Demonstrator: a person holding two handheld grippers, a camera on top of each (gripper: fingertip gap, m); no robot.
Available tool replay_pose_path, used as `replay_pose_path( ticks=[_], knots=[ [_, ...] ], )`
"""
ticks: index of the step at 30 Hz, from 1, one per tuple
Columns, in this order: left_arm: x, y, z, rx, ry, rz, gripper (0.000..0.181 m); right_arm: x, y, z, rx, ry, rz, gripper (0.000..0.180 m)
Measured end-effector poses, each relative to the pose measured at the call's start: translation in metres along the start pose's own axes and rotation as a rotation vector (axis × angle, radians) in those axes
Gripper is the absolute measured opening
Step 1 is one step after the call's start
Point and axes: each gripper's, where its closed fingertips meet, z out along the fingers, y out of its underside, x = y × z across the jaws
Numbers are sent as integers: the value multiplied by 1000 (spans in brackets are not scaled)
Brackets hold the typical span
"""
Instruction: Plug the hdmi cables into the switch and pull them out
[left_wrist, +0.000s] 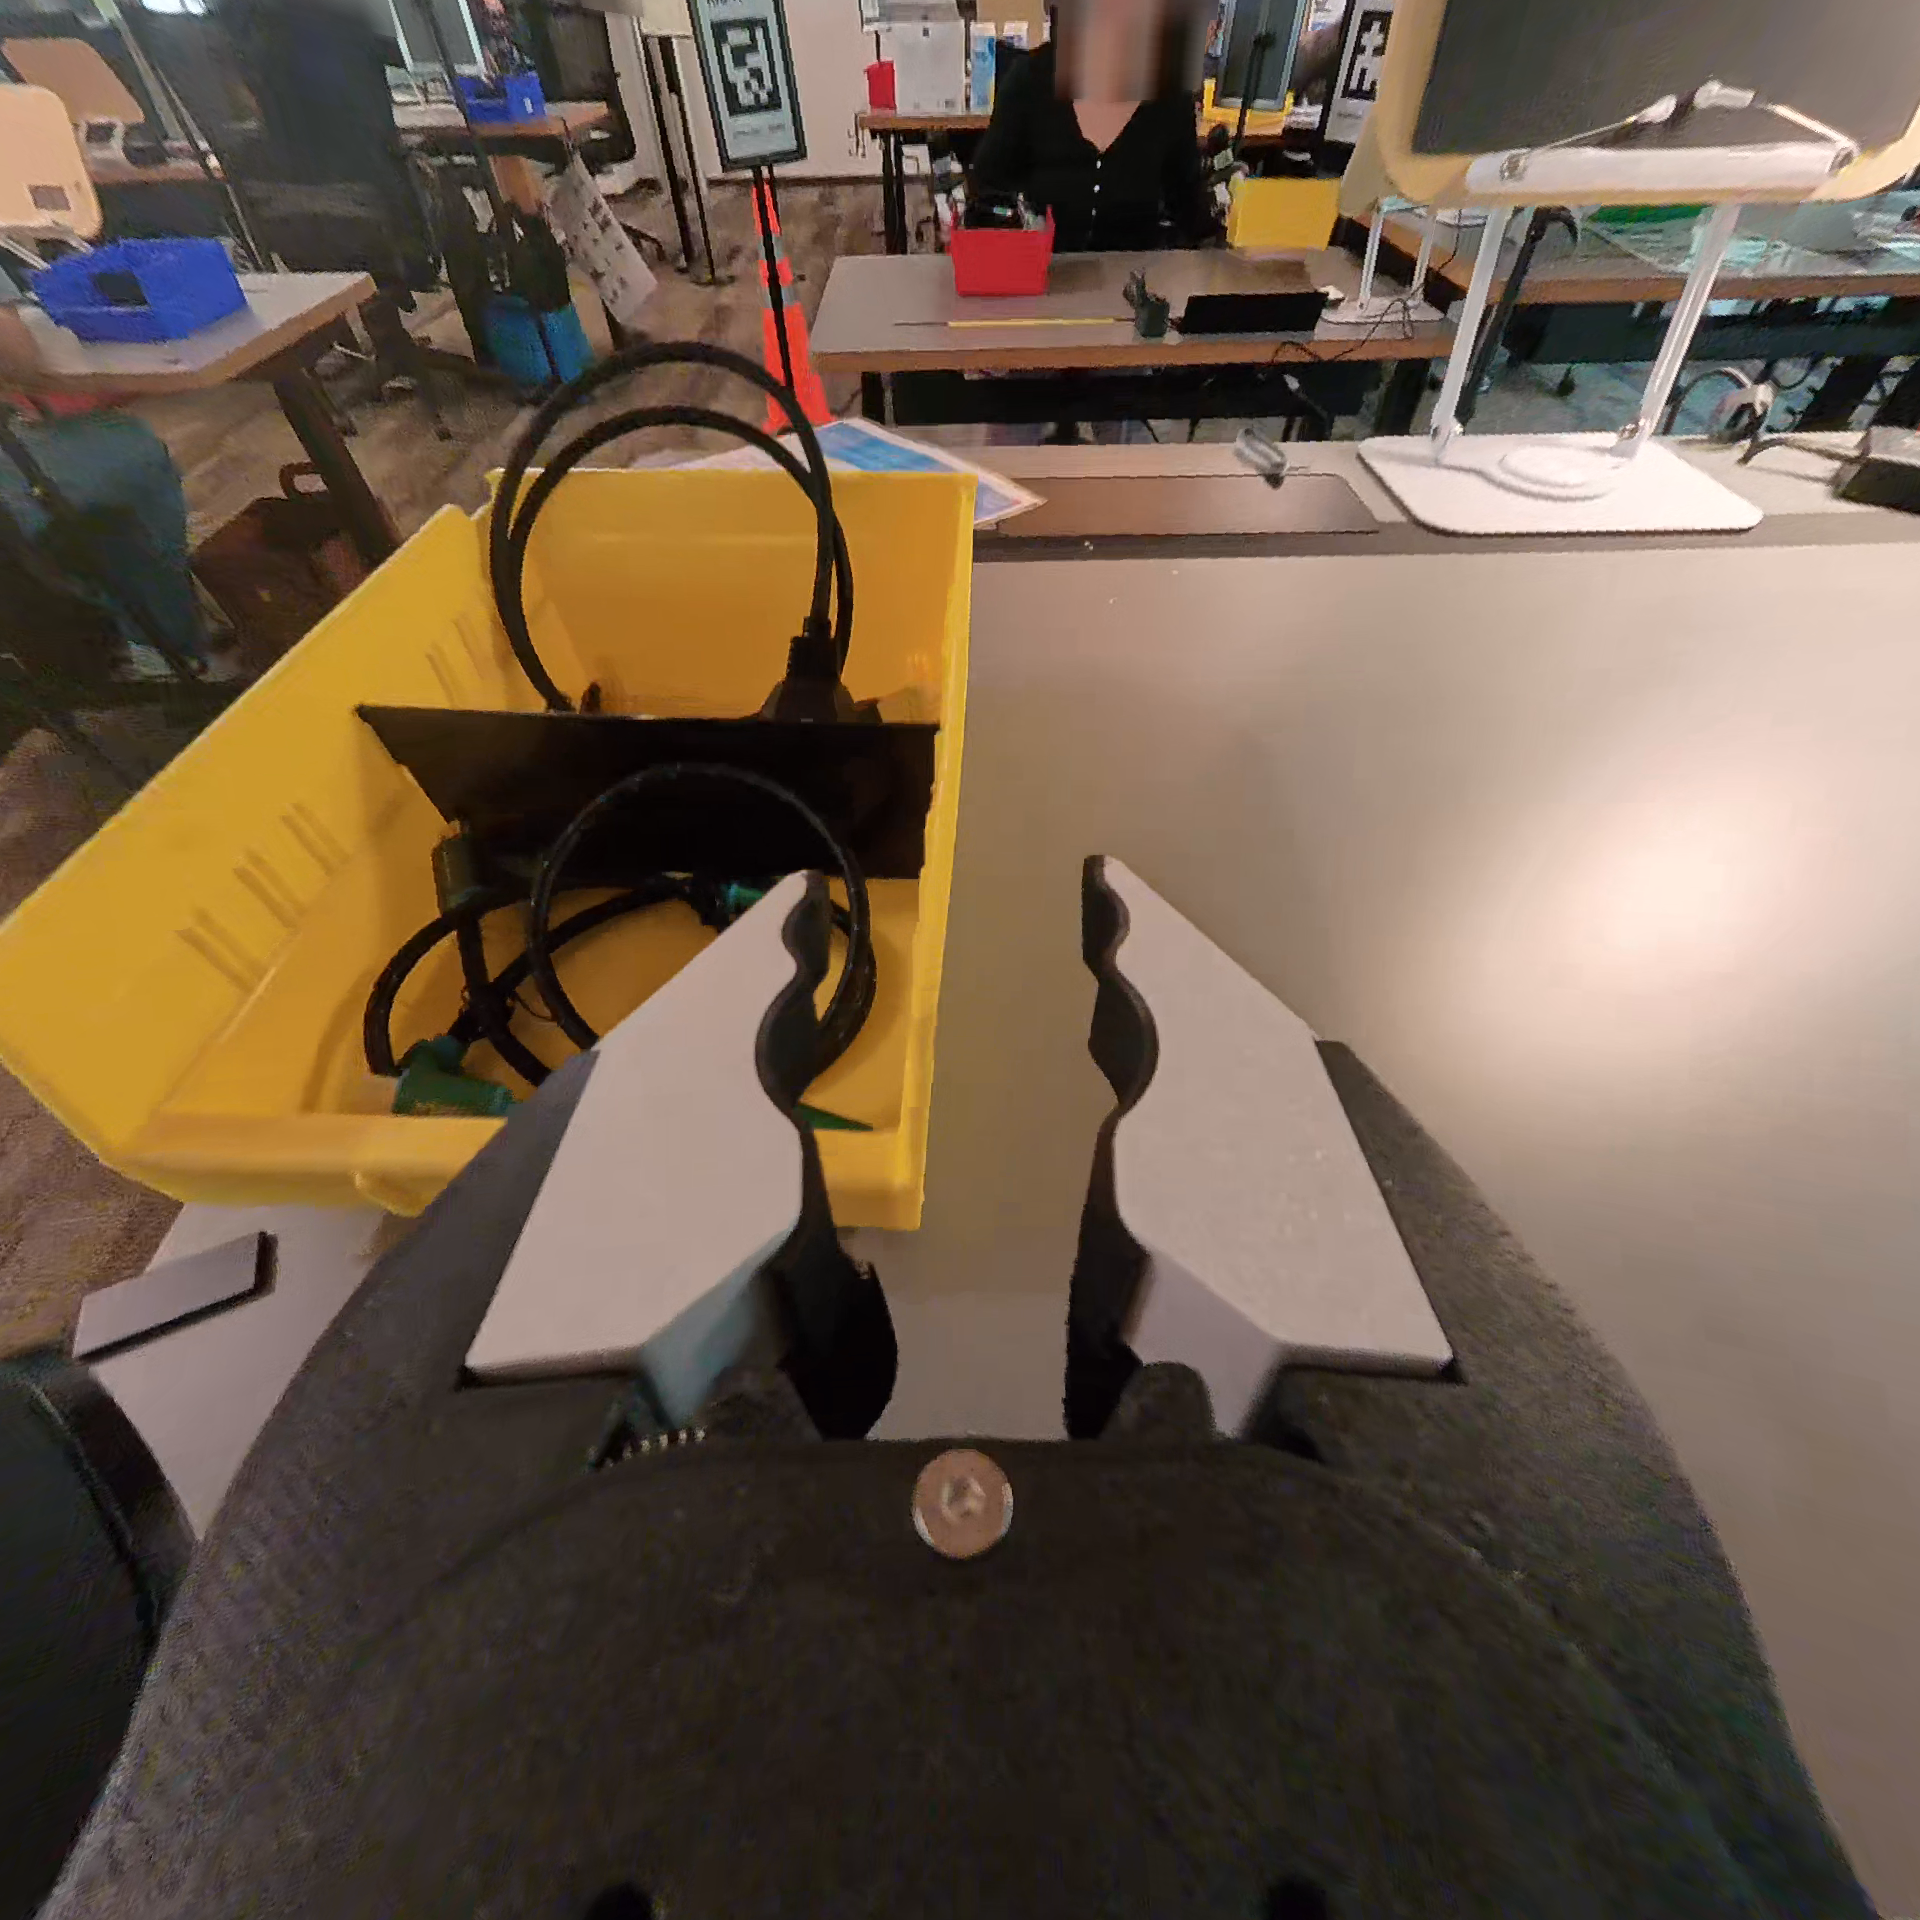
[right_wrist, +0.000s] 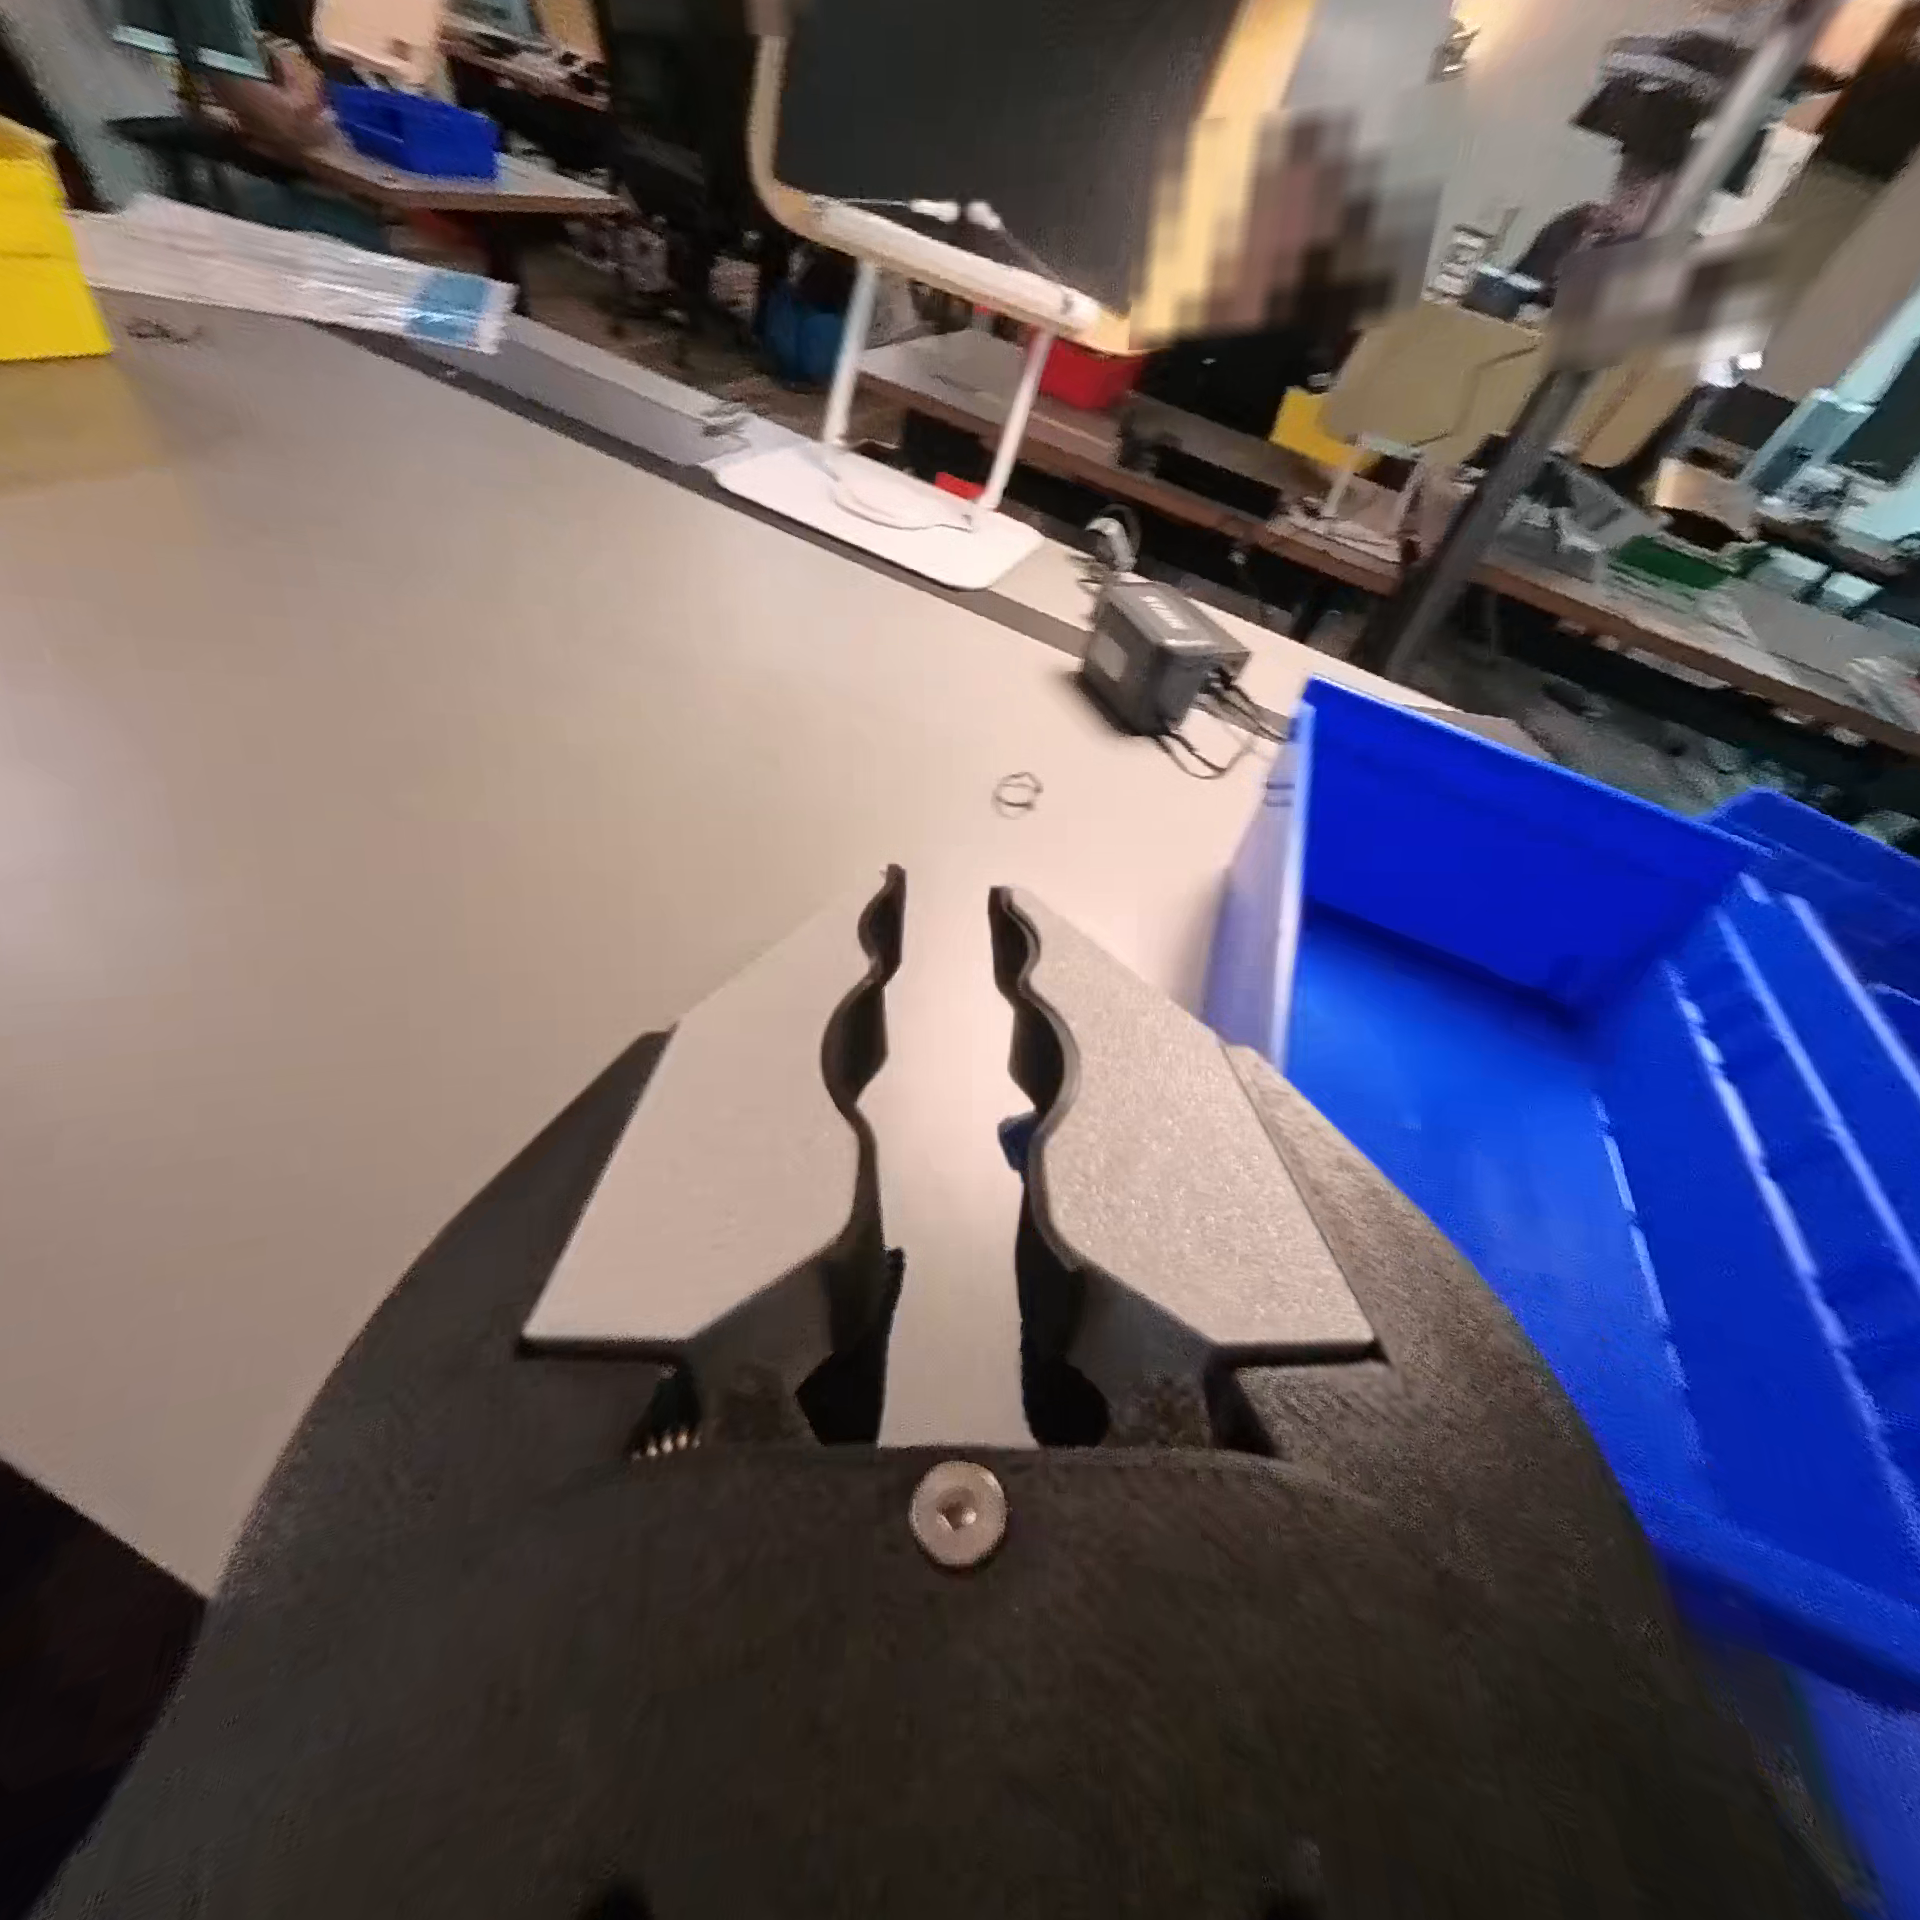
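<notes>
left gripper (left_wrist: 945, 883) agape, empty; right gripper (right_wrist: 945, 894) narrowly parted, empty. risk: coiled black hdmi cables (left_wrist: 665, 935) snagging inside yellow plastic bin (left_wrist: 260, 914) when lifted.

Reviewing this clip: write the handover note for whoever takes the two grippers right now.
Left gripper: open, empty, at the near right corner of the yellow bin.
Right gripper: open, empty, over bare table, beside the blue bin, which looks empty.
Black cables lie coiled in the yellow bin on both sides of a black divider; more loops stand up behind it.
A small black box with leads sits at the table's far edge; whether it is the switch, I cannot tell.
Done: nothing visibly plugged by the grippers.
Left: take cables out, plug in, pull out.
</notes>
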Motion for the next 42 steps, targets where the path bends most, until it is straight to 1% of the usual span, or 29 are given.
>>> replay_pose_path(
  ticks=[3, 6, 8, 9, 12, 14, 17, 19, 22, 23, 24, 25, 29, 32, 33, 37, 40, 42],
  knots=[
    [-7, -16, 16, -53, -7, -26, 53, -36, 15, 42, -42, -140, 1, 17],
    [-20, -34, 40, -84, -8, -61, 55, -58, 47, 83, -128, -249, 43, 18],
    [-27, -43, 61, -106, 32, -117, 57, -65, 66, 100, -211, -296, 78, 17],
    [-30, -47, 73, -120, 62, -158, 58, -63, 69, 104, -235, -292, 68, 21],
    [-36, -61, 111, -160, 155, -247, 59, -63, 66, 106, -216, -299, 48, 20],
    [-40, -62, 141, -228, 190, -255, 59, -65, 68, 106, -228, -312, 47, 20],
    [-44, -45, 182, -377, 195, -173, 60, -67, 70, 106, -236, -313, 36, 20],
    [-49, -28, 205, -473, 157, -133, 61, -67, 72, 108, -251, -308, 26, 20],
    [-51, -12, 231, -547, 141, -86, 61, -67, 75, 110, -270, -288, 6, 20],
    [-50, -7, 236, -569, 145, -78, 59, -67, 76, 110, -275, -282, -3, 20],
    [-51, -3, 241, -583, 140, -66, 53, -67, 77, 110, -280, -276, -13, 20],
    [-52, -1, 245, -589, 131, -51, 42, -67, 78, 111, -285, -273, -23, 20],
    [-56, -12, 243, -540, 112, -34, 24, -68, 81, 112, -300, -262, -47, 20],
    [-59, -33, 229, -460, 78, 20, 10, -68, 80, 112, -298, -261, -46, 20],
    [-60, -43, 222, -423, 62, 35, 6, -68, 80, 112, -296, -262, -45, 20],
    [-52, -106, 186, -183, 41, 73, 5, -69, 79, 111, -293, -269, -50, 20],
    [-31, -152, 154, -30, 20, 164, 5, -71, 80, 111, -292, -270, -62, 20],
    [-8, -174, 132, 42, 21, 237, 5, -71, 79, 111, -290, -268, -70, 20]
  ],
)
